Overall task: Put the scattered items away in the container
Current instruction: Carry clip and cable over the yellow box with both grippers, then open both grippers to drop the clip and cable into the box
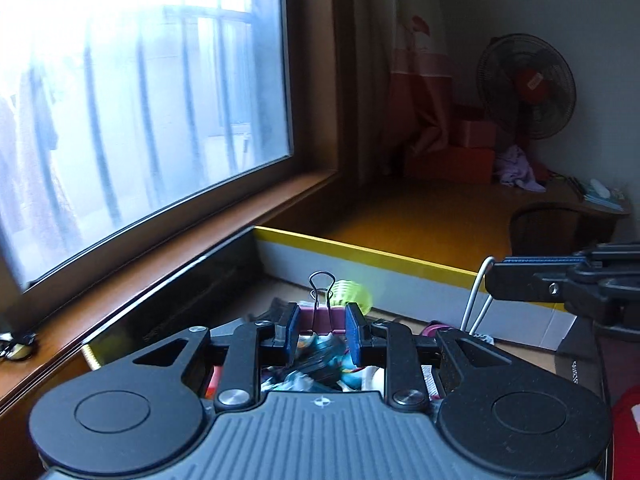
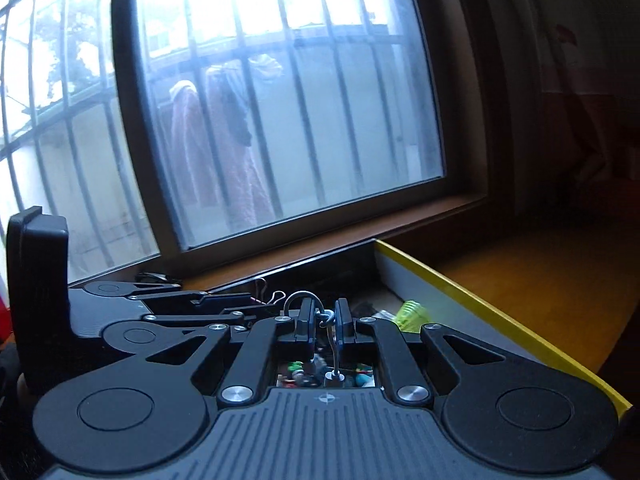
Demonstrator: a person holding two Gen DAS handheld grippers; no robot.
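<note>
Left wrist view: the left gripper [image 1: 322,334], at lower centre, clamps a maroon binder clip [image 1: 322,312] above the yellow-rimmed container [image 1: 360,254]. Right wrist view: the right gripper [image 2: 324,324], lower centre, pinches a metal hook [image 2: 329,320] over the container's scattered items [image 2: 320,374].

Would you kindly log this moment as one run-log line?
left claw: shut on binder clip | right claw: shut on metal hook | both above yellow-rimmed box
</note>
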